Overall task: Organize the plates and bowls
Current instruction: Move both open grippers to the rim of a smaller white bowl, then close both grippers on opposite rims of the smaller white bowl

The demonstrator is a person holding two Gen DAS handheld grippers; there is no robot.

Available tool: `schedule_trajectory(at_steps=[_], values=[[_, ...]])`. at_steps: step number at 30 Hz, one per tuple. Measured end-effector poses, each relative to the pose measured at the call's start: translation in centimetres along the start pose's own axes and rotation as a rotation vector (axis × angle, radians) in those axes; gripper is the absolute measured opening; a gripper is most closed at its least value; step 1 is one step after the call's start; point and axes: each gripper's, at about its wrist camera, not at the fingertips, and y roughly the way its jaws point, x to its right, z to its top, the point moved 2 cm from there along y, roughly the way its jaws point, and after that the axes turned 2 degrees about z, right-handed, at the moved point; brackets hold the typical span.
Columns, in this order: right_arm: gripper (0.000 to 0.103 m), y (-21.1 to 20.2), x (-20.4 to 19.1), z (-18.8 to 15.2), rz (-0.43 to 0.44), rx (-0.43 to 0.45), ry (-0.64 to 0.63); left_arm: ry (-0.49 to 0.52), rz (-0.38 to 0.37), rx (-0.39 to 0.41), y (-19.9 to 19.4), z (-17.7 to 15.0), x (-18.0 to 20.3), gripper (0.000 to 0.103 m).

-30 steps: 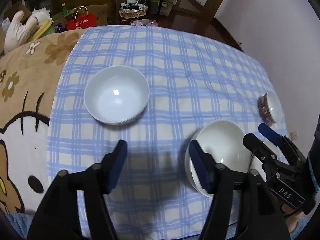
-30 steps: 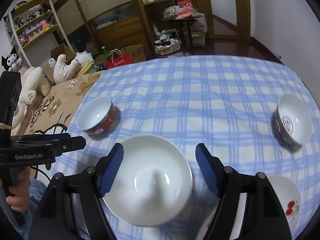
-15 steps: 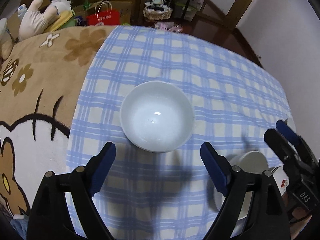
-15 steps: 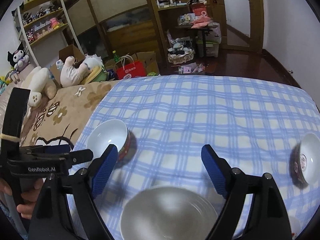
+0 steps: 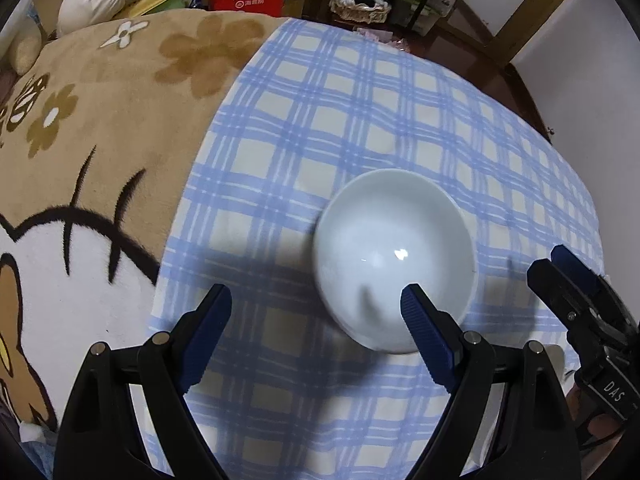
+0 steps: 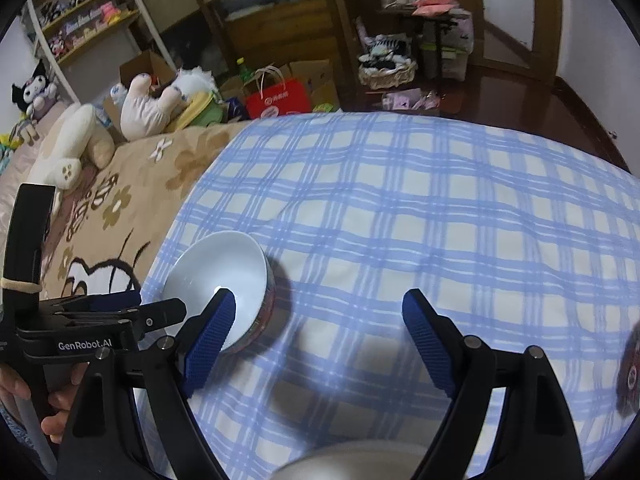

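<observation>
Left gripper (image 5: 316, 304): jaws standing wide, gripping nothing, having just been opening; its right fingertip (image 5: 416, 304) is overlapping the near rim of the bowl. Right gripper (image 6: 316, 312): likewise spread and empty, jaws just opened further, hanging over bare cloth right of the bowl. Bowl (image 5: 394, 258): white inside, red-patterned outside, sitting upright on the checked cloth (image 5: 360, 120). Second bowl (image 6: 630, 372): blurred, lying far right of the first. Blanket (image 5: 100, 120): tan, lying left of the bowl. Red bag (image 6: 278, 100): standing well beyond the bowl.

We read "GenRobot.AI" in white on the black body of the left gripper (image 6: 158, 312), and "DAS" on the right gripper (image 5: 560, 268).
</observation>
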Motion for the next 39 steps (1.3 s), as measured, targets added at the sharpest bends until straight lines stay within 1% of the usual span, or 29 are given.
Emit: schedule_trajectory(at_steps=[3, 4, 6, 8, 9, 11, 12, 13, 14, 16, 17, 18, 19, 20, 21, 23, 25, 28, 32, 36, 39], values=[[0.090, 1.1, -0.6, 0.5, 0.009, -0.026, -0.005, -0.010, -0.009, -0.013, 0.5, 0.1, -0.4, 0.085], [0.090, 1.5, -0.7, 0.6, 0.011, -0.035, -0.010, -0.012, -0.012, -0.018, 0.7, 0.2, -0.6, 0.082], [0.090, 2.2, -1.1, 0.8, 0.010, -0.047, -0.019, -0.010, -0.022, -0.029, 1.0, 0.1, -0.7, 0.071], [0.090, 2.8, -1.5, 0.9, 0.018, -0.065, -0.025, -0.020, -0.029, -0.052, 1.6, 0.0, -0.9, 0.051], [0.090, 3.1, -1.7, 0.9, 0.025, -0.075, -0.030, -0.034, -0.030, -0.064, 2.0, -0.1, -1.1, 0.049], [0.089, 3.8, -2.2, 0.8, 0.028, -0.100, -0.048, -0.043, -0.042, -0.061, 2.2, -0.1, -1.2, 0.044], [0.082, 4.1, -2.5, 0.8, 0.024, -0.112, -0.057, -0.045, -0.050, -0.055, 2.2, -0.1, -1.2, 0.042], [0.078, 4.3, -2.6, 0.7, 0.022, -0.118, -0.063, -0.044, -0.058, -0.051, 2.2, -0.1, -1.1, 0.036], [0.070, 4.5, -2.7, 0.7, 0.023, -0.127, -0.065, -0.045, -0.073, -0.046, 2.1, -0.1, -1.1, 0.033], [0.062, 5.0, -2.9, 0.6, 0.030, -0.140, -0.064, -0.055, -0.082, -0.037, 2.1, 0.0, -1.1, 0.030], [0.053, 5.1, -3.0, 0.5, 0.034, -0.143, -0.064, -0.059, -0.081, -0.031, 2.1, 0.0, -1.2, 0.029], [0.043, 5.3, -3.0, 0.4, 0.038, -0.148, -0.063, -0.062, -0.080, -0.025, 2.1, 0.0, -1.2, 0.028], [0.037, 5.5, -3.0, 0.3, 0.042, -0.153, -0.058, -0.066, -0.083, -0.025, 2.1, 0.0, -1.3, 0.027], [0.027, 5.7, -2.9, 0.3, 0.045, -0.157, -0.054, -0.072, -0.091, -0.025, 2.1, 0.0, -1.4, 0.024], [0.020, 5.9, -2.9, 0.2, 0.055, -0.161, -0.044, -0.077, -0.104, -0.025, 2.1, 0.0, -1.4, 0.022], [0.016, 6.0, -2.8, 0.0, 0.072, -0.159, -0.032, -0.082, -0.133, -0.019, 2.0, 0.1, -1.4, 0.014], [0.015, 6.2, -2.8, -0.2, 0.076, -0.156, -0.031, -0.072, -0.142, -0.004, 1.6, 0.1, -1.2, 0.011], [0.014, 6.5, -2.8, -0.4, 0.082, -0.165, -0.020, -0.090, -0.157, 0.001, 1.8, 0.3, -1.3, 0.011], [0.014, 6.3, -2.9, -0.6, 0.075, -0.153, -0.023, -0.116, -0.169, 0.005, 1.9, 0.3, -1.5, 0.010], [0.014, 6.2, -2.8, -0.6, 0.079, -0.151, -0.010, -0.088, -0.138, 0.015, 1.8, 0.2, -1.0, 0.010], [0.014, 6.2, -2.7, -0.7, 0.080, -0.149, 0.000, -0.083, -0.129, 0.019, 1.7, 0.2, -0.8, 0.010]])
